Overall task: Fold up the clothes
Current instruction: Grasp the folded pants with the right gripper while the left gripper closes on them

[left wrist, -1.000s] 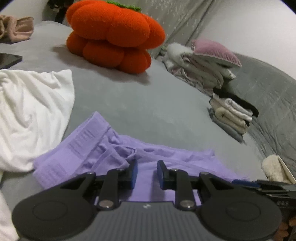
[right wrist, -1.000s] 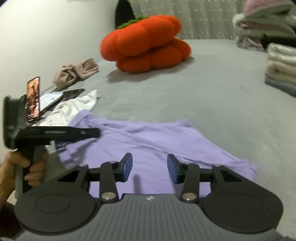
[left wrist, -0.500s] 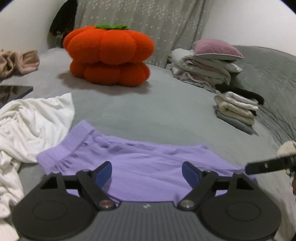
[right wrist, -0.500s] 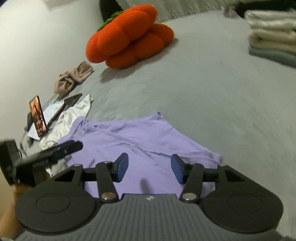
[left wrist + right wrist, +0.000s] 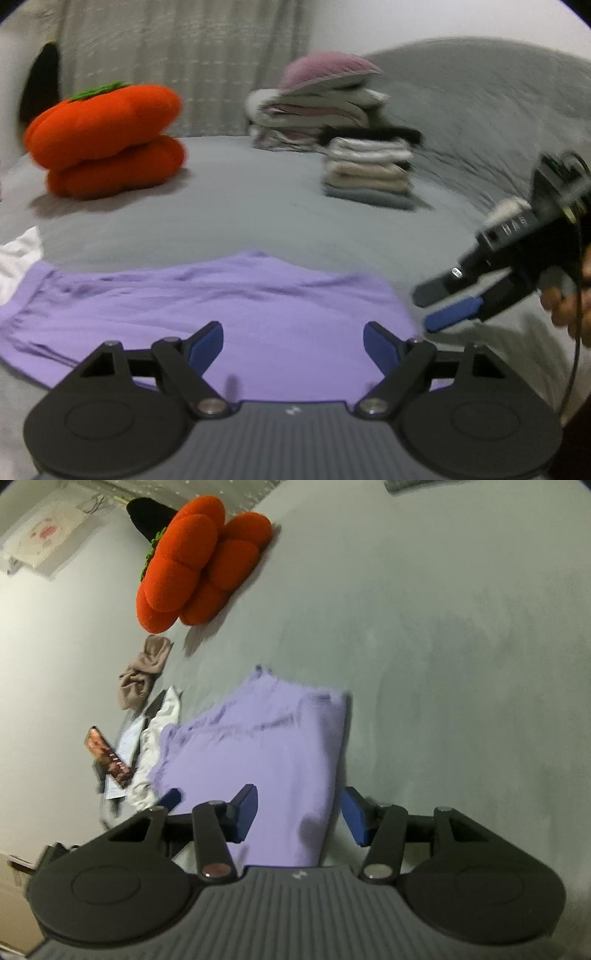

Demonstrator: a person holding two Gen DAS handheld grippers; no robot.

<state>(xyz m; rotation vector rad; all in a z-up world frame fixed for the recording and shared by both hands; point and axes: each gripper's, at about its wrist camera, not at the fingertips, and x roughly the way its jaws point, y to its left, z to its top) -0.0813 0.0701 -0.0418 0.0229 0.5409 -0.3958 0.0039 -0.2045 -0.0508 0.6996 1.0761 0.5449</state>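
A purple garment [image 5: 207, 306] lies flat on the grey bed [image 5: 236, 206]. My left gripper [image 5: 293, 347] is wide open and empty above its near edge. My right gripper [image 5: 300, 814] is open and empty, its jaws either side of the garment's right edge [image 5: 258, 746]. The right gripper also shows in the left wrist view [image 5: 465, 295], beside the garment's right end. A blue fingertip [image 5: 170, 797] of the left gripper shows in the right wrist view.
An orange pumpkin cushion [image 5: 107, 136] sits at the back left. Two stacks of folded clothes [image 5: 369, 170] stand at the back right. A white garment [image 5: 155, 746], a beige cloth [image 5: 142, 675], a phone [image 5: 109, 758] and papers lie left of the purple garment.
My left gripper has opened, let go of the purple garment and pulled back. The garment now lies flatter. My right gripper has swung over to the garment's right edge and opened wider.
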